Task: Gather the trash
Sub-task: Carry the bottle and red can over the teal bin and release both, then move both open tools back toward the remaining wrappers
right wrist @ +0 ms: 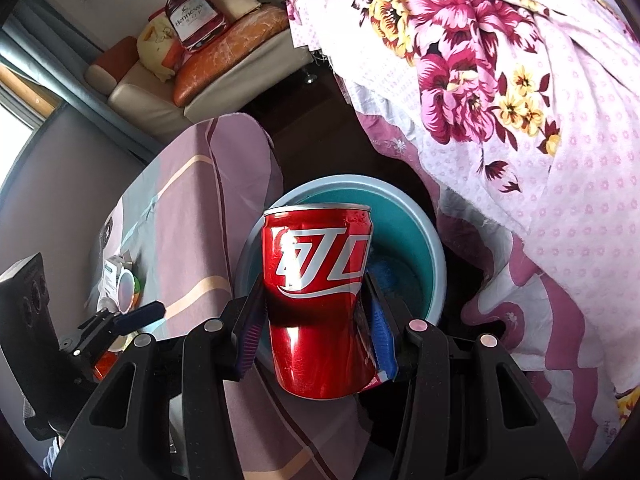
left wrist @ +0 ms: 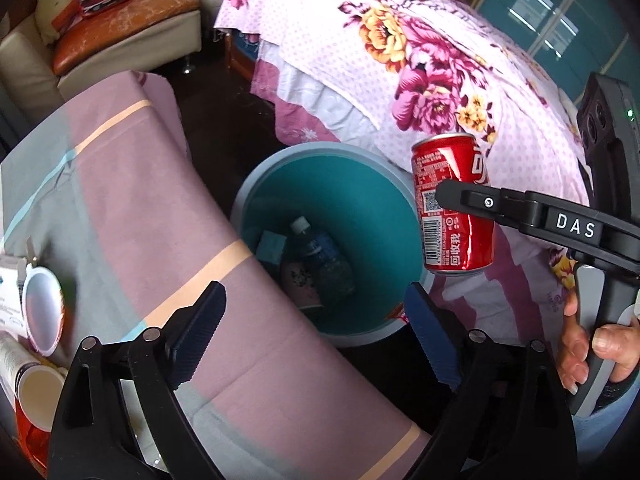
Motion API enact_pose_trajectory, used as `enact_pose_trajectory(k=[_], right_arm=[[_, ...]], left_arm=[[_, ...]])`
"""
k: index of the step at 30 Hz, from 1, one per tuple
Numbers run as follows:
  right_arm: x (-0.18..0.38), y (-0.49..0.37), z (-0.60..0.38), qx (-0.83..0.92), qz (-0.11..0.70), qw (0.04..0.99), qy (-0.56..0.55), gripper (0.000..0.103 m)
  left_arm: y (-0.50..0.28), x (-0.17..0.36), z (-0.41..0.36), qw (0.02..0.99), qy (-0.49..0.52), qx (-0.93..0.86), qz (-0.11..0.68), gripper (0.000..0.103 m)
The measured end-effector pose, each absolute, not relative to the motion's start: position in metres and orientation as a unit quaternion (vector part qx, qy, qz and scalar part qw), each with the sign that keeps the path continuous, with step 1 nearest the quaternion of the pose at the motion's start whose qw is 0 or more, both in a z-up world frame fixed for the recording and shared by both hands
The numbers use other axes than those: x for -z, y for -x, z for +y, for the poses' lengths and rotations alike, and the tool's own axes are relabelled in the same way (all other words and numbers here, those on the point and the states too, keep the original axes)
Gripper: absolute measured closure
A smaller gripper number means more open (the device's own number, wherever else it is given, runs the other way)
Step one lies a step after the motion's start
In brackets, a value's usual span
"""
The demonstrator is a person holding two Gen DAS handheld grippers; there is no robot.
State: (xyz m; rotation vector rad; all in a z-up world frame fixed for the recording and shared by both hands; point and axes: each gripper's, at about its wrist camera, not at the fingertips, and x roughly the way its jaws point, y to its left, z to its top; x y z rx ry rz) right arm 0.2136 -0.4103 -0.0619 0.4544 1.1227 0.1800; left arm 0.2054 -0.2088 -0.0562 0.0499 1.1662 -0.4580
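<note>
A dented red soda can (right wrist: 316,272) is pinched between the pads of my right gripper (right wrist: 316,332), which is shut on it. The can hangs above the near right rim of a teal bin (right wrist: 434,248). In the left wrist view the same can (left wrist: 448,160) hangs over the bin's right edge, a black right finger (left wrist: 472,200) lying across it. My left gripper (left wrist: 316,336) stands open with nothing between its fingers, above the bin (left wrist: 340,184). In the bin lie a plastic bottle (left wrist: 324,256), a pinkish cup (left wrist: 300,280) and a small teal box (left wrist: 272,246).
A table under a pink and grey striped cloth (left wrist: 140,200) stands left of the bin, with paper cups (left wrist: 40,396) and a white lid (left wrist: 42,312) at its left end. A bed with a floral cover (left wrist: 420,60) borders the bin on the right. A sofa (left wrist: 120,32) stands behind.
</note>
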Motion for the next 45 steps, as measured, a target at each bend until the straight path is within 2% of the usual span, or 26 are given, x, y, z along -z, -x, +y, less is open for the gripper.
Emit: enact_pose_trajectory(k=[20, 21, 23, 30, 45], right_arm=[[0.058, -0.214, -0.369, -0.092, 0.551, 0.812, -0.171, 0.057], [0.058, -0.213, -0.366, -0.091, 0.555, 0.810, -0.170, 0.056], [0.057, -0.213, -0.364, -0.090, 0.556, 0.809, -0.169, 0.044], [0.046, -0.207, -0.348, -0.093, 0.556, 0.812, -0.153, 0.031], [0.024, -0.180, -0.283, -0.137, 0.571, 0.802, -0.108, 0.028]], left_arm=[[-0.187, 0.046, -0.148, 0.819, 0.029, 0.188, 0.541, 0.011], [-0.186, 0.046, -0.145, 0.820, 0.032, 0.187, 0.540, 0.011], [-0.184, 0.045, -0.140, 0.820, 0.037, 0.186, 0.540, 0.011], [-0.174, 0.041, -0.125, 0.823, 0.046, 0.182, 0.536, 0.010], [-0.135, 0.025, -0.050, 0.842, 0.075, 0.134, 0.516, 0.010]])
